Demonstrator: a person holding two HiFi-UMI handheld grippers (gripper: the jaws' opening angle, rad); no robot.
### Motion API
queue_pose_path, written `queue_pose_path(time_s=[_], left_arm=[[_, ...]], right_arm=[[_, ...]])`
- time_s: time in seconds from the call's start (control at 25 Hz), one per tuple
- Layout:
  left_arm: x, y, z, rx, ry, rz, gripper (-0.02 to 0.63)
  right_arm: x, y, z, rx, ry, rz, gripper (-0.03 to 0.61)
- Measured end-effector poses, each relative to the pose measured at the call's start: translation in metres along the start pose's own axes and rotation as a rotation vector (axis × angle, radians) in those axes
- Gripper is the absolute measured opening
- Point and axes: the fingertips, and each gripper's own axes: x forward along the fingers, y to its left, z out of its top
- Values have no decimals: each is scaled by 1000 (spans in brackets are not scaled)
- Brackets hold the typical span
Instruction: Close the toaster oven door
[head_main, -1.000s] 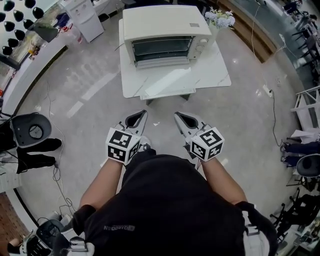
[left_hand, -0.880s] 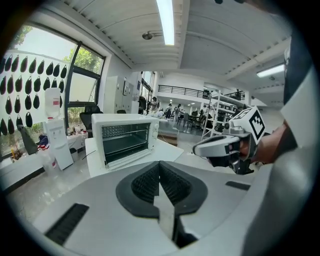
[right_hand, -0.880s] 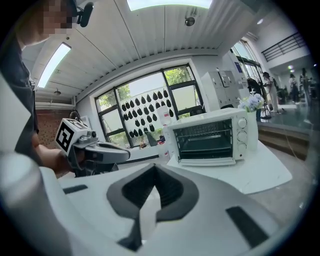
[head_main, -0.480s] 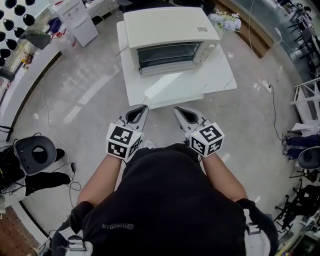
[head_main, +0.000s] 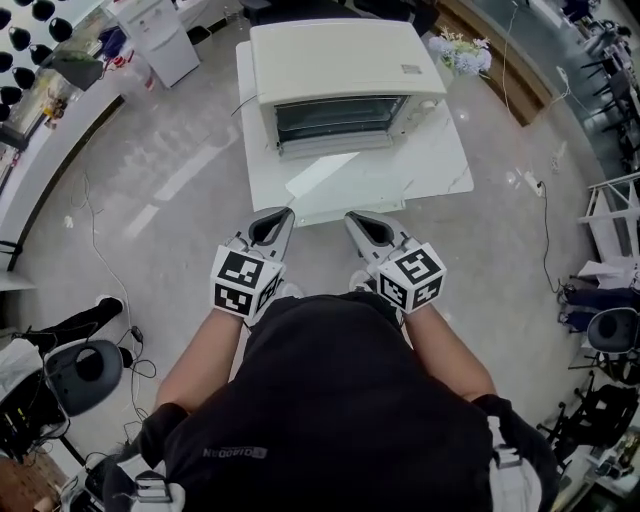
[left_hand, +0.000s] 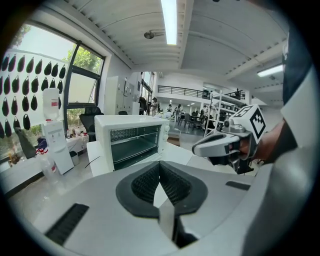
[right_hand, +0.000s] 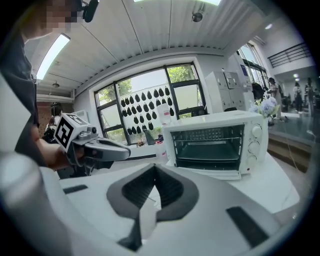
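Open toaster oven (head_main: 340, 60) on white table (head_main: 440, 170)

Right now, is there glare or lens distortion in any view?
Head view: bright glare streak on the glossy white table before the cream toaster oven. Left and right gripper views: fisheye-bowed ceiling, black vignetted corners.

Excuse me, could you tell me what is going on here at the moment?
A person stands facing a white toaster oven on a white table, with a gripper in each hand. The oven door is folded down and open. The left gripper and right gripper are both shut and empty, held side by side short of the table, so nothing has touched the door yet.
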Motion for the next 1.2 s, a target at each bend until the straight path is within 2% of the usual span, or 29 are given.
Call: queue_pose_path(time_s=[0.6,1.2], left_arm=[[39,-32,16,-48,-6,80,3],[36,-35,19,-24,6,119,3]], right_arm=[[-15,-49,14,-52,12,92,2],[-29,-61,21,-56,-46,84,17]])
